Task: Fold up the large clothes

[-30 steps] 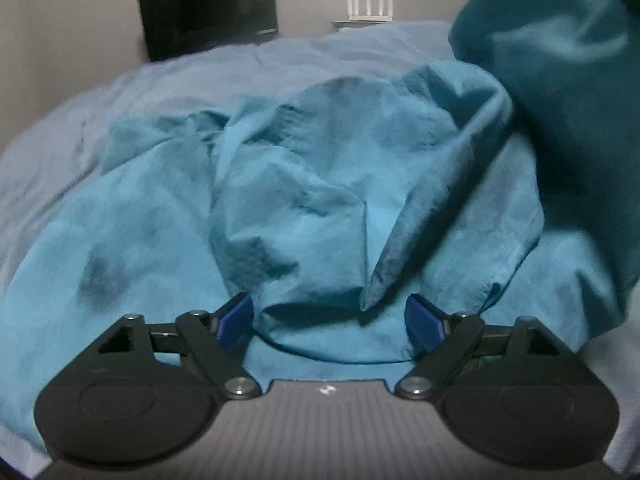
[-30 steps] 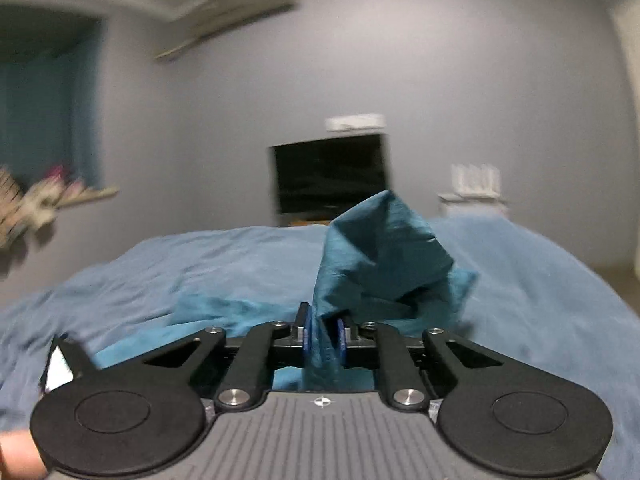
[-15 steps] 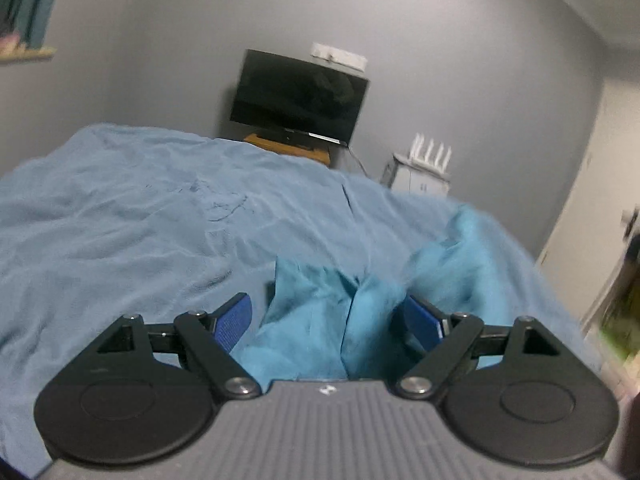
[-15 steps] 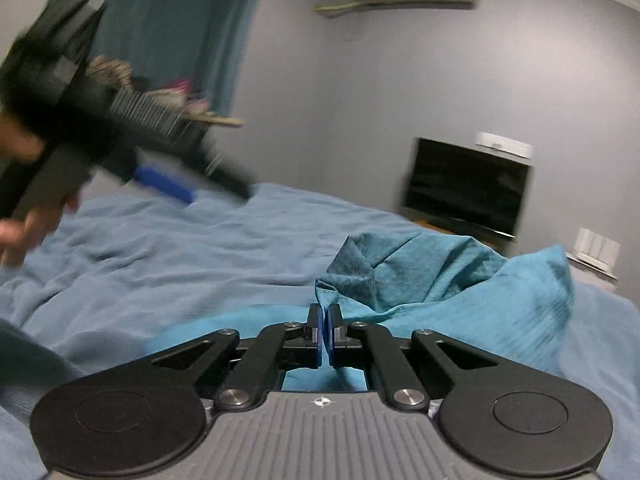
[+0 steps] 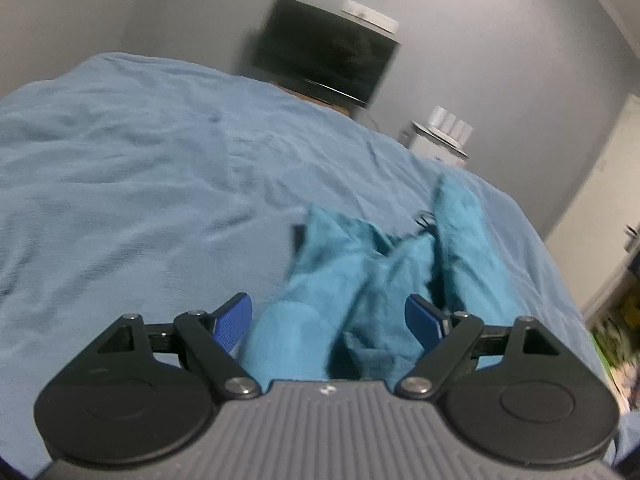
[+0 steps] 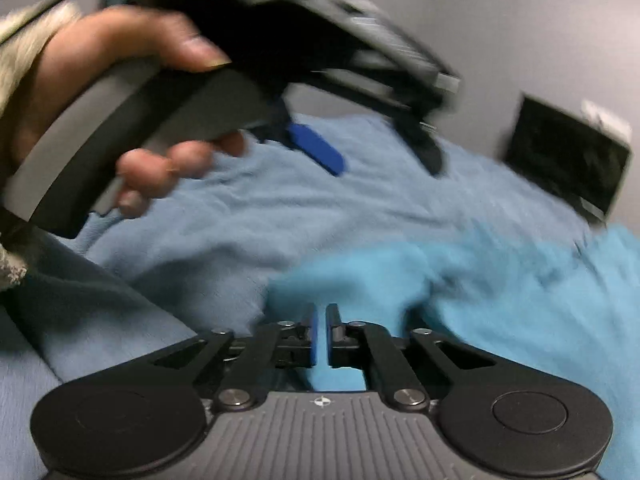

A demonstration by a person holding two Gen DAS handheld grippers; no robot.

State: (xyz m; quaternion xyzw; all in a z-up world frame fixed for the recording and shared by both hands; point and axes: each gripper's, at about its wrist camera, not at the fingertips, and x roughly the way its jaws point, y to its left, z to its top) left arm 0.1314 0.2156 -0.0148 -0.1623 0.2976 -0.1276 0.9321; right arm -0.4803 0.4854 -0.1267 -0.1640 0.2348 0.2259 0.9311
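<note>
The teal garment (image 5: 360, 272) lies bunched on the blue bed cover (image 5: 140, 160). My left gripper (image 5: 328, 312) is open wide above it; a fold of the cloth rises between the blue pads (image 5: 234, 322) without being pressed. In the right wrist view the garment (image 6: 520, 300) spreads blurred to the right. My right gripper (image 6: 322, 320) has its pads almost together on a thin edge of teal cloth, and the jaws are just opening. A hand (image 6: 100, 80) holding the left gripper (image 6: 372, 156) fills the upper left of that view, above the bed.
A black TV (image 5: 324, 56) stands against the grey wall beyond the bed, with a white router (image 5: 440, 136) on a small stand to its right. The bed cover (image 6: 280, 216) stretches left of the garment. Dark grey fabric (image 6: 60, 300) shows at the lower left.
The left gripper rose from close over the spread garment and now looks across the bed. The right gripper swung left and down with the cloth, and the left hand now looms near it.
</note>
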